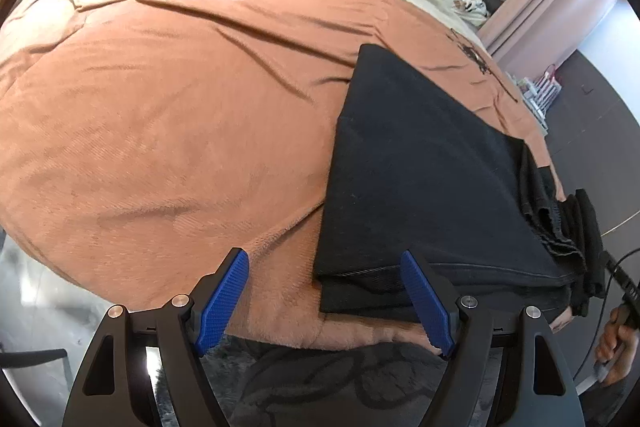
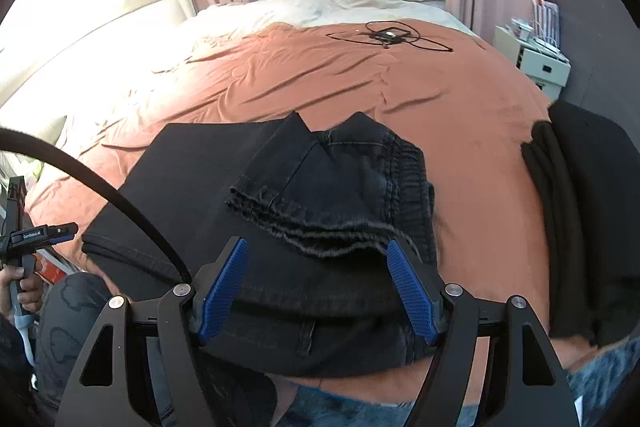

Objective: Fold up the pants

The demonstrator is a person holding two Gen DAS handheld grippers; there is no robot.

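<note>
Both tongs, left tongs and right tongs, are spread and empty. The pants ahead look like heavy, limp denim; pinch the frayed hems between the right tongs.

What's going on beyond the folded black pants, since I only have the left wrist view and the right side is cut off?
Observer: In the right wrist view the black pants are folded, with the frayed leg hems lying on top near the elastic waistband.
Operator: Is the right gripper holding them?
Observer: No. The right gripper is open, its blue pads either side of the hems, closed on nothing.
Operator: Anything else on the bed?
Observer: A second pile of dark folded clothes sits to the right of the pants, and a tangle of black cable lies farther up the orange blanket.
</note>
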